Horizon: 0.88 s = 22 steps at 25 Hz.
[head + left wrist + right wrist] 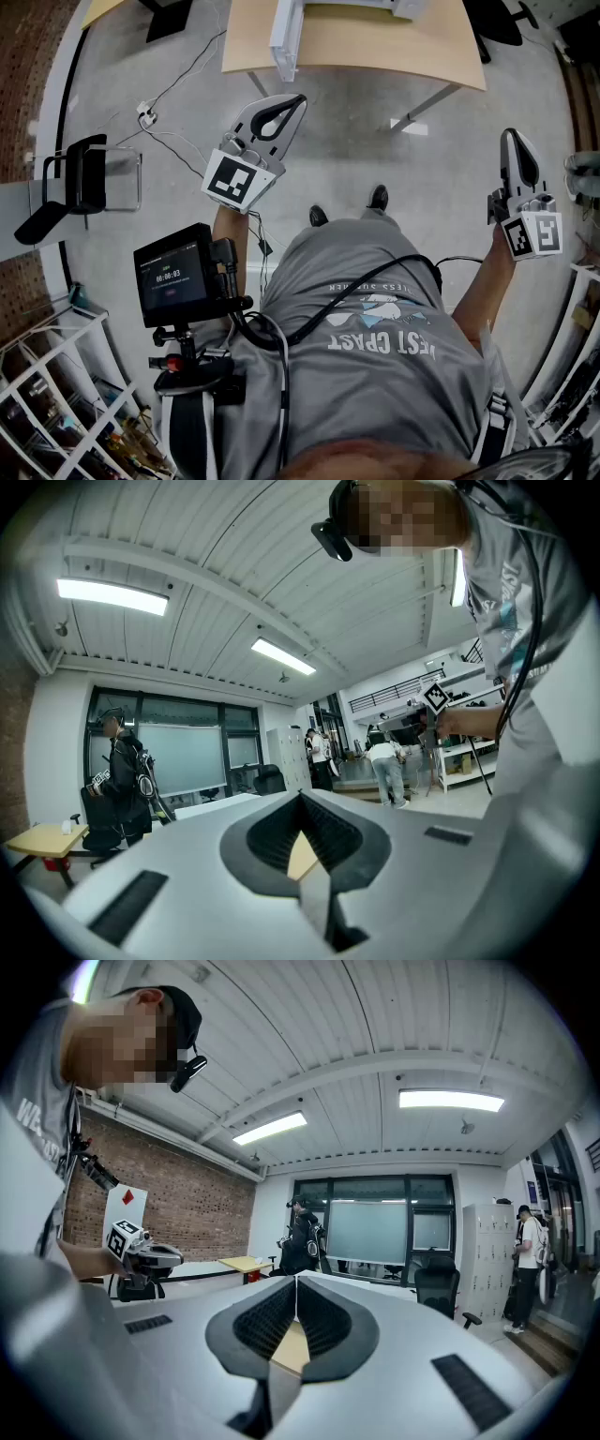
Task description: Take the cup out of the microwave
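- My left gripper is held level over the grey floor, ahead of the operator's grey shirt. In the left gripper view its jaws are pressed together with nothing between them.
- My right gripper is also held level, well apart from the left one and near the right edge of the head view. Its jaws meet tip to tip and are empty.
- I cannot tell where the cup is; none of my three views shows it.
- A light wooden table stands on the floor beyond the grippers, with a white upright panel on its near edge.
- A black chair stands at the floor's left side, and a thin cable trails across the floor between it and the table.
- A small screen is mounted at the operator's left side.
- In the right gripper view, a person in dark clothing stands by the far windows, and a brick wall runs along the left.
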Each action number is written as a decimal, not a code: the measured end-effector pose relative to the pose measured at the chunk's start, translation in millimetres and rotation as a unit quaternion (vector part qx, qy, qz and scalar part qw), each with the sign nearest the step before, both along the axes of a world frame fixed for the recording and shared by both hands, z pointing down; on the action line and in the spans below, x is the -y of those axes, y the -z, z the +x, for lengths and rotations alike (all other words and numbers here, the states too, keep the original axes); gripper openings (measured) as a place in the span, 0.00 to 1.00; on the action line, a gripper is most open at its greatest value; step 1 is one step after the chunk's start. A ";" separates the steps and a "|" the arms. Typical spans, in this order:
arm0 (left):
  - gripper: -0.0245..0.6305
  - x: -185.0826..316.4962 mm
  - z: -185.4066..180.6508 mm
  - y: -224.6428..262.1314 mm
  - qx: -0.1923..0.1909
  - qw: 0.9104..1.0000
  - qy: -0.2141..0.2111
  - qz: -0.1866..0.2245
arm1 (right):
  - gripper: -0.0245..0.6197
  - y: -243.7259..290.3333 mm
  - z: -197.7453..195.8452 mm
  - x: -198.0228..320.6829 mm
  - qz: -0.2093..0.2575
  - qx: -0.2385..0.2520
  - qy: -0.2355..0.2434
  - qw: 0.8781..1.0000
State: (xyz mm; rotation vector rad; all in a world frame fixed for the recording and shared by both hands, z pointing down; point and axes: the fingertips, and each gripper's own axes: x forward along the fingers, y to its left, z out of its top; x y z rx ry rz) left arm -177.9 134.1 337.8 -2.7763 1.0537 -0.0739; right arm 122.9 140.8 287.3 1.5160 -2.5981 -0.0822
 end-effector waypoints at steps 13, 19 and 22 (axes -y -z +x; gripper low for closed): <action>0.10 0.9 6.1 -1.7 -0.012 1.000 -0.013 0.001 | 0.06 -2.2 6.9 -2.0 0.031 0.011 -0.002 0.999; 0.10 1.5 2.7 -4.8 -0.006 1.000 -0.011 0.003 | 0.06 -10.8 5.8 -3.5 0.036 0.013 -0.006 0.999; 0.10 0.7 2.3 -9.2 0.006 1.000 -0.009 -0.001 | 0.06 -12.3 8.4 -3.8 0.039 0.010 -0.011 0.999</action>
